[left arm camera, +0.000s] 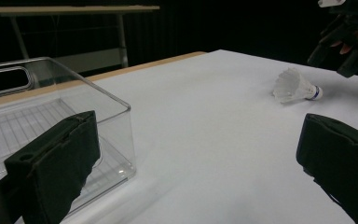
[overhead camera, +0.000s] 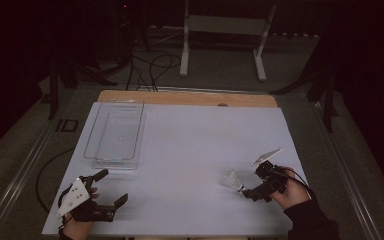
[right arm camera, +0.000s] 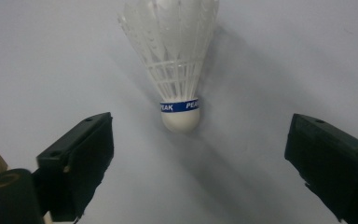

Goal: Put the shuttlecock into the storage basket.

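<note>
On the white desk in front of you there is one clear plastic bin, one shuttlecock and your two grippers. The desk is the largest thing here; a strip of bare wood shows along its far edge, and its near edge is cut off at the bottom of the high view. The bin sits toward the far left of the desk with its long side running away from you. In the left gripper view its near corner stands just behind the left jaw, and the bin's left part runs out of that picture. Through its walls you can make out a ribbed floor and one handle slot.

Your left gripper rests at the near left corner, jaws spread wide with nothing between them, well apart from the bin. Your right gripper is at the near right, jaws likewise spread wide. It points at the shuttlecock, which lies on its side on the desk just ahead of the jaws and touches neither. The cork end faces that gripper and the white feathers fan away from it. A blue band circles the base of the feathers; its lettering is partly turned out of sight. The skirt's top is cut off in the right gripper view.
</note>
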Demonstrator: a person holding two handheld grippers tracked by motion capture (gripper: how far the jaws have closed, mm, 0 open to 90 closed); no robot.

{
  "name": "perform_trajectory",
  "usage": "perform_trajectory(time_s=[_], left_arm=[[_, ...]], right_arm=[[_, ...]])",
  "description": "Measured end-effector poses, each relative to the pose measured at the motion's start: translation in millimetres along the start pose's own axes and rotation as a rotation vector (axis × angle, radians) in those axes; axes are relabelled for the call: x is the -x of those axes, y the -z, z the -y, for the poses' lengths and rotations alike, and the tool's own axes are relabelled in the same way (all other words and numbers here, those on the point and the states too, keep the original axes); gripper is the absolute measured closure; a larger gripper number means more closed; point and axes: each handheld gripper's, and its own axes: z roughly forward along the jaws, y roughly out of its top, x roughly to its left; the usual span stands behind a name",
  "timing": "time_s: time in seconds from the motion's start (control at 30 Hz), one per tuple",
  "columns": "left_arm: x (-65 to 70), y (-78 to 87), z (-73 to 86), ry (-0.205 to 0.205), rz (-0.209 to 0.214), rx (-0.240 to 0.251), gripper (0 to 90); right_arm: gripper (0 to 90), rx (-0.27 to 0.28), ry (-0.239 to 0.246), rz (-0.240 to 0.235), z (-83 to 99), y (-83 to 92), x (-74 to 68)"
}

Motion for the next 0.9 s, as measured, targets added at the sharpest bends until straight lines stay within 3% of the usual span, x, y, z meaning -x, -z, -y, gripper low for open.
perform_trajectory(time_s=[0.23, 0.53, 0.73, 0.9], left_arm=[[-0.2, 0.1, 0.1, 0.004, 0.003, -0.001, 0.2], [-0.3, -0.1, 0.2, 0.006, 0.005, -0.001, 0.2], [-0.4, 0.0, 0.2, 0.007, 0.006, -0.001, 0.2], [0.0, 0.0, 0.1, 0.005, 0.007, -0.001, 0.2]], right_arm=[[9.4, -0.051, -0.005, -0.015, -0.9, -5.3, 0.0], [9.9, -0.169, -0.010, -0.025, -0.5, -18.8, -2.4], [9.9, -0.208, 0.045, -0.010, -0.4, -27.1, -9.0], [15.7, -0.196, 0.041, 0.011, -2.9, -30.3, -9.0]])
